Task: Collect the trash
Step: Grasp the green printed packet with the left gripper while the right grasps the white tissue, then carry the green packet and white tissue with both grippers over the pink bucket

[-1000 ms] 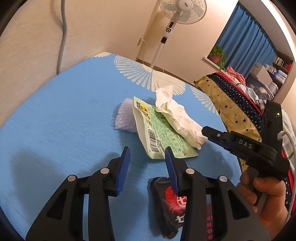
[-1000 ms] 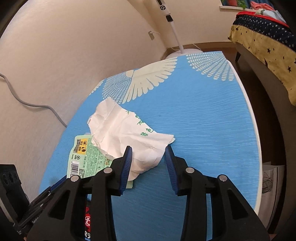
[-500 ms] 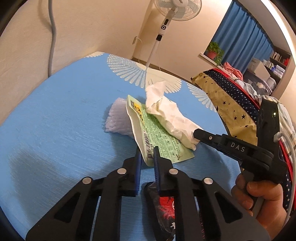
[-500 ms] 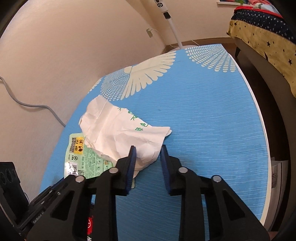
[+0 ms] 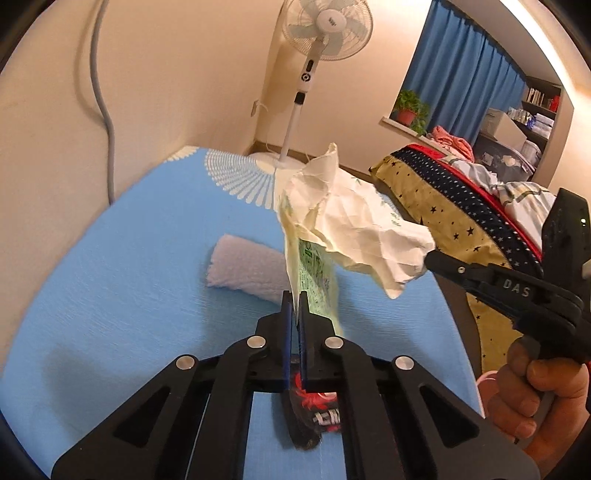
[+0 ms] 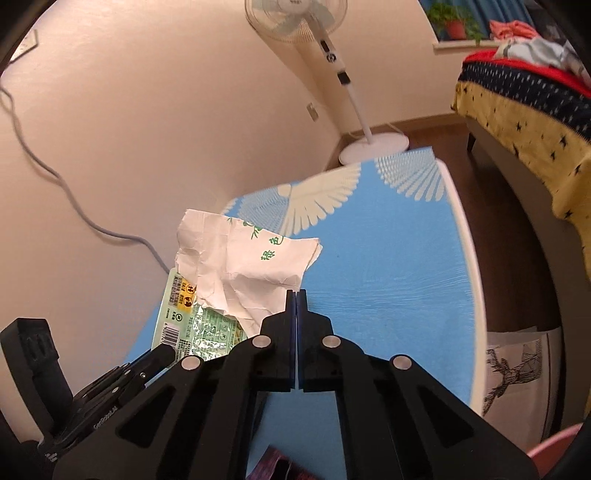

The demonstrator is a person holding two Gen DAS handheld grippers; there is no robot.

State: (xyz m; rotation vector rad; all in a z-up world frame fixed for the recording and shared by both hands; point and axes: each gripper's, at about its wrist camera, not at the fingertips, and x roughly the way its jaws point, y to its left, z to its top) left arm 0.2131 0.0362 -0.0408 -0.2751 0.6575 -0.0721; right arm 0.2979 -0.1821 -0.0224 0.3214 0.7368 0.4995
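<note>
My left gripper point(image 5: 294, 297) is shut on the near edge of a green printed wrapper point(image 5: 314, 269), which hangs lifted off the blue table point(image 5: 122, 288). My right gripper point(image 6: 296, 295) is shut on a corner of a crumpled white paper point(image 6: 243, 266), also lifted. In the left wrist view the white paper point(image 5: 354, 225) juts from the right gripper point(image 5: 430, 260), held by a hand point(image 5: 546, 391). The green wrapper point(image 6: 195, 328) and left gripper point(image 6: 166, 352) show at lower left in the right wrist view. A black and red packet point(image 5: 314, 410) lies under my left fingers. A white fluffy wad point(image 5: 243, 267) rests on the table.
A standing fan point(image 5: 325, 33) is beyond the table's far end. A bed with a star-patterned cover point(image 5: 454, 221) runs along the right. A grey cable point(image 6: 74, 206) hangs on the wall. A pink container rim point(image 6: 561, 443) and a printed sheet point(image 6: 513, 369) lie below the table's right edge.
Both grippers closed from open: the left onto the green wrapper, the right onto the white paper. Both then rose, lifting the two pieces off the table.
</note>
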